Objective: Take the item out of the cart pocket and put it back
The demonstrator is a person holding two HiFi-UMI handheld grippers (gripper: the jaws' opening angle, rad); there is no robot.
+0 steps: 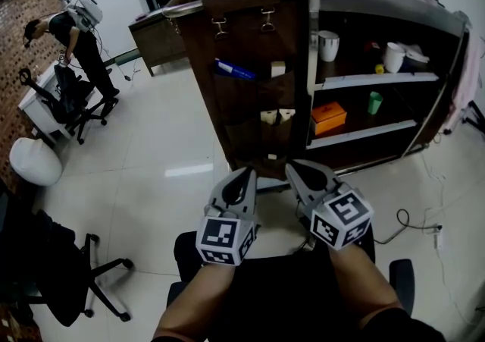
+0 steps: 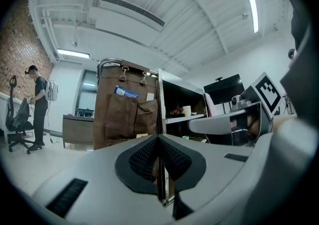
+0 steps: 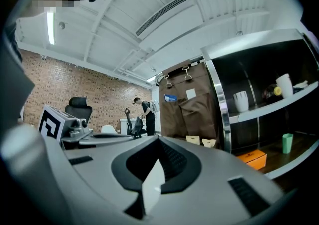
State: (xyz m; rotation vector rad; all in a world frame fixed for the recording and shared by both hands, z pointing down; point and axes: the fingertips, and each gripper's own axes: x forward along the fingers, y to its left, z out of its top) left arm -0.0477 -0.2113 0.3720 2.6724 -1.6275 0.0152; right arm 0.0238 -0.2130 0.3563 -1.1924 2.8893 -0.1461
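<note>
A brown fabric pocket organiser (image 1: pixel 242 105) hangs by clips on the end of a metal cart (image 1: pixel 386 22). A blue item (image 1: pixel 233 70) lies slanted in an upper pocket, and small pale cards (image 1: pixel 277 68) stick out of other pockets. My left gripper (image 1: pixel 248 175) and right gripper (image 1: pixel 292 169) are side by side low in the head view, short of the cart, both shut and empty. In the left gripper view the gripper (image 2: pixel 158 140) points at the organiser (image 2: pixel 119 119) and blue item (image 2: pixel 125 92). The right gripper (image 3: pixel 158 141) faces the organiser (image 3: pixel 192 109) too.
The cart's shelves hold white cups (image 1: pixel 328 45), an orange box (image 1: pixel 328 117) and a green cup (image 1: pixel 375 102). A person (image 1: pixel 76 37) stands by a desk and office chair (image 1: pixel 72 101) at far left. Cables (image 1: pixel 409 219) lie on the floor at right. A black chair (image 1: pixel 76 287) is near my left.
</note>
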